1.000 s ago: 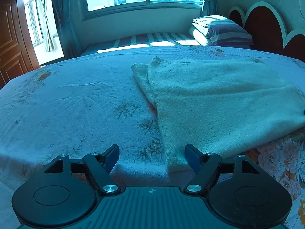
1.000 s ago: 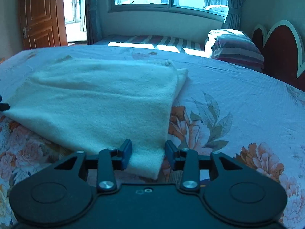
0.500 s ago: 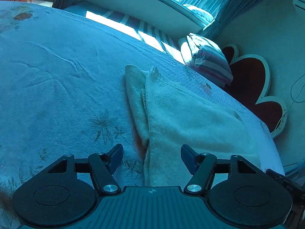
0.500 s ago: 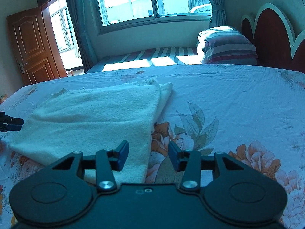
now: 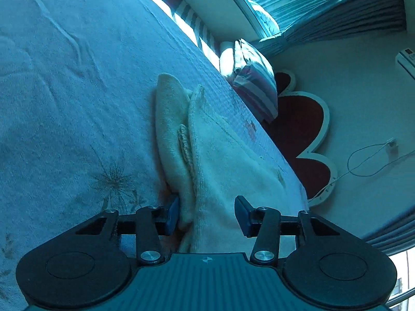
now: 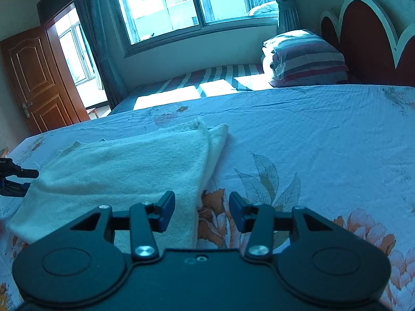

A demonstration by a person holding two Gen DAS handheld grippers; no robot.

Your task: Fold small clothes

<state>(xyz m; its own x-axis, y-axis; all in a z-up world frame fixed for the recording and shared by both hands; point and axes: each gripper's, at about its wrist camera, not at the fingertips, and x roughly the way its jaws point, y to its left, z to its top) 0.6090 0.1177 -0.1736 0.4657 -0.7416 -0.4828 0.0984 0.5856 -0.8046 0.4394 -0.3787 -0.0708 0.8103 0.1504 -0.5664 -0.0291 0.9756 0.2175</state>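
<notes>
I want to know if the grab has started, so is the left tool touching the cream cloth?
Touching. In the left wrist view the left tool straddles the cream cloth; its closing jaws have the left pad against the fold, while the right pad stands clear.

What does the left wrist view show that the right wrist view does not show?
Only the left wrist view: the left gripper from behind, its jaws just closing around the cloth's edge, plus a wall cable. Only the right wrist view: the right gripper, jaws apart over the cloth's other edge, and a door. Both: cloth, bed, pillow, headboard, window.
</notes>
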